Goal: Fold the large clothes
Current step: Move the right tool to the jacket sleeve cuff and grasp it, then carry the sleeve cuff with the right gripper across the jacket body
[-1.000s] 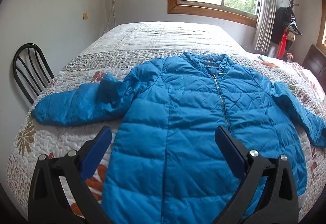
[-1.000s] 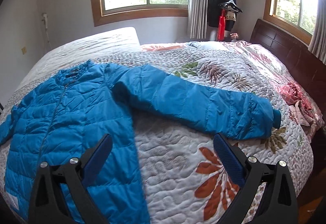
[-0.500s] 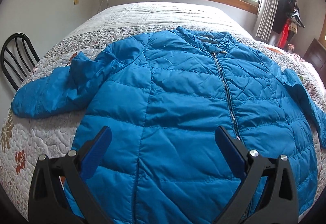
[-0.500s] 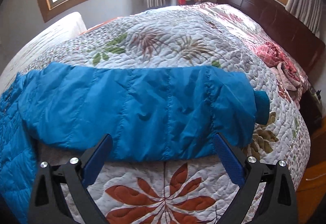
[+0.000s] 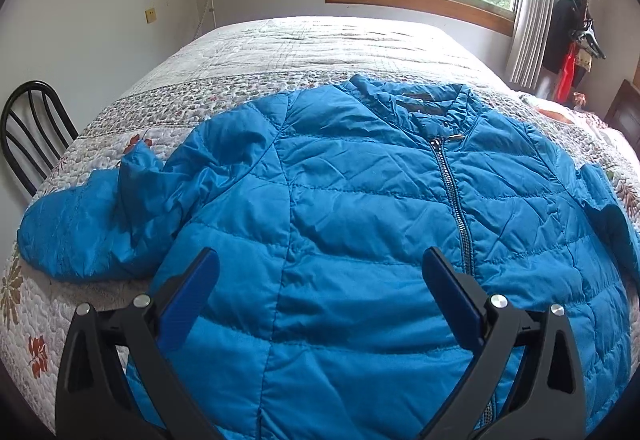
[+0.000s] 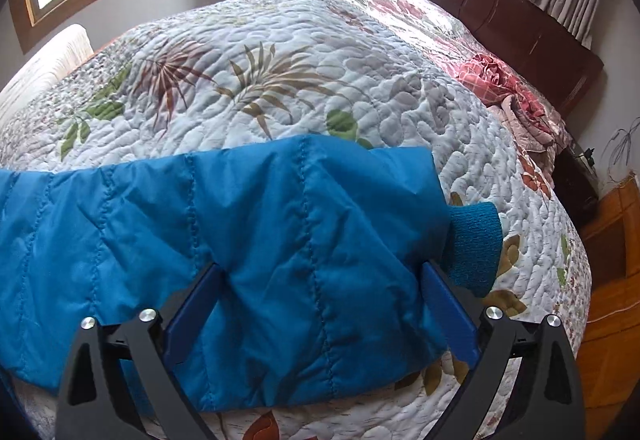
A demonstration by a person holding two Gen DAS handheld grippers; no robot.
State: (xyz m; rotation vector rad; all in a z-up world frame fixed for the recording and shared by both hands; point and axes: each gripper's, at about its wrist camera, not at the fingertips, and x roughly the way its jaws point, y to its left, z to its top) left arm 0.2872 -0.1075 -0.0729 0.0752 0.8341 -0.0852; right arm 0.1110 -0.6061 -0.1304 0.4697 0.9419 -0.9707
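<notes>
The right gripper [image 6: 320, 286] is seen at the bottom of the right wrist frame, spread wide with nothing pinched, its two blue pads straddling the end of the right sleeve [image 6: 248, 260]. The sleeve's long axis runs across the frame from left edge to right, so the fingers point across it, not along it. The knit cuff [image 6: 474, 246] lies just to the right of the right-hand pad. Whether the pads already press on the fabric or sit slightly above it cannot be told from this angle.

The left gripper [image 5: 320, 280] is likewise held wide apart and empty, low in the left wrist frame, above the front panel of the blue jacket [image 5: 360, 240]. The jacket is spread front-up on the quilted bed [image 5: 320, 52], collar toward the top of the frame and zipper [image 5: 452, 192] running down just right of centre. The other sleeve [image 5: 92, 228] lies bunched at the left edge of that frame, well apart from the left gripper.

The right gripper is judged the nearer to a grasp: closing on the sleeve end would likely allow it to be carried leftward over the body.
</notes>
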